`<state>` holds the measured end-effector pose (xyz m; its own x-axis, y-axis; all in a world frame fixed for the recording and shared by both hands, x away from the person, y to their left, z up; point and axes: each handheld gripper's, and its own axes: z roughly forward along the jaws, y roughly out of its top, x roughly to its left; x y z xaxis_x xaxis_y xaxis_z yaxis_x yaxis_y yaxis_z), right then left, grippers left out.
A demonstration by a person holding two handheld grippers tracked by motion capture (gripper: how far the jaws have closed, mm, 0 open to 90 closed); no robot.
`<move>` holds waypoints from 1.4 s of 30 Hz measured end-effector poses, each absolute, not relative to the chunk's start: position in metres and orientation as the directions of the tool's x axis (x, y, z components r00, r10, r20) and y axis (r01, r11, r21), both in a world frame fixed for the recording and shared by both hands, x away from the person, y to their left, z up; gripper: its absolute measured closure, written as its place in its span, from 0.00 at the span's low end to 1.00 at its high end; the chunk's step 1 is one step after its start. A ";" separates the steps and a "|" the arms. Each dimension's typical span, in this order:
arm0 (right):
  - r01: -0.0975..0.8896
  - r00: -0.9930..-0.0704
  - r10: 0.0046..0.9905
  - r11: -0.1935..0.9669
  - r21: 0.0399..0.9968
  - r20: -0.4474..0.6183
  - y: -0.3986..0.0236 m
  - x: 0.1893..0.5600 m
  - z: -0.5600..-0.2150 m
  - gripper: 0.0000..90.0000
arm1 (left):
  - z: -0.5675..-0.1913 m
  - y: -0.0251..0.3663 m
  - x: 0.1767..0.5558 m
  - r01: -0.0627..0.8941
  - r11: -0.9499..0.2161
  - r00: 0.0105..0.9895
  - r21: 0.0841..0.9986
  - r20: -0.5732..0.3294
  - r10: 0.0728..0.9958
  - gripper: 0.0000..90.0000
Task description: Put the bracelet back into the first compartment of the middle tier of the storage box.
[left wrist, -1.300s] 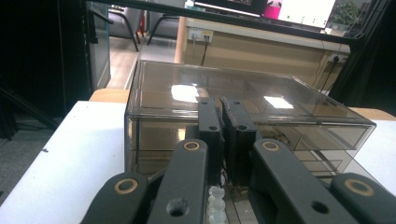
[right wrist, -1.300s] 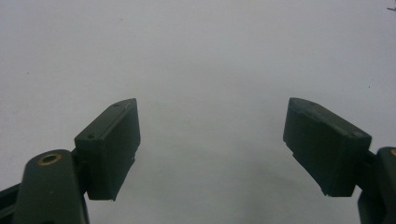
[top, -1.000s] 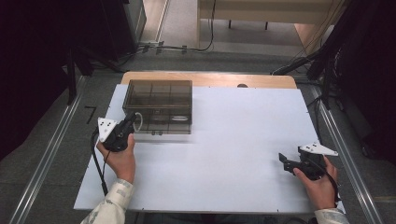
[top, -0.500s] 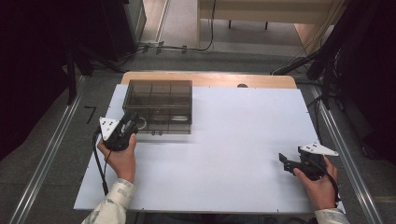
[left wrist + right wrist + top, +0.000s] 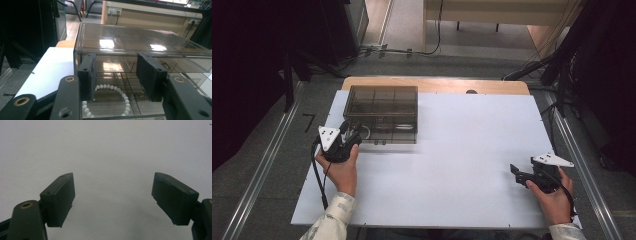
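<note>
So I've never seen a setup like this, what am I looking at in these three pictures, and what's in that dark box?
No robot here: a person holds a hand-held two-jaw claw in each hand. The wide picture comes from a camera above the white-topped table. The other two come from cameras riding on each claw, looking along its black jaws.

The left claw is at the near left corner of a smoky, see-through plastic box with inner compartments, whose lid is closed. Its own camera shows the jaws apart in front of the box wall, gripping nothing, and a string of white beads lying inside.

The right claw sits over bare table near the right edge, jaws wide apart, holding nothing.
</note>
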<state>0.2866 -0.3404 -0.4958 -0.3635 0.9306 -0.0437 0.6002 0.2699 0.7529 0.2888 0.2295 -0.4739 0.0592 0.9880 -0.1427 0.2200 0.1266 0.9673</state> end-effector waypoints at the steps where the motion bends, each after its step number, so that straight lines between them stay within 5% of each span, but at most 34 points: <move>1: 0.601 -0.363 0.931 0.270 0.752 -0.045 -0.340 0.287 -0.496 0.19 | -0.474 0.229 0.289 0.221 0.124 0.057 0.967 -0.140 0.989 0.55; 25: 0.600 -0.366 0.930 0.269 0.753 -0.041 -0.341 0.286 -0.495 0.19 | -0.467 0.230 0.273 0.260 0.090 0.112 0.961 -0.122 0.986 0.25; 42: 0.599 -0.368 0.929 0.269 0.754 -0.040 -0.341 0.286 -0.495 0.19 | -0.467 0.232 0.260 0.279 0.095 0.133 0.956 -0.137 0.982 0.21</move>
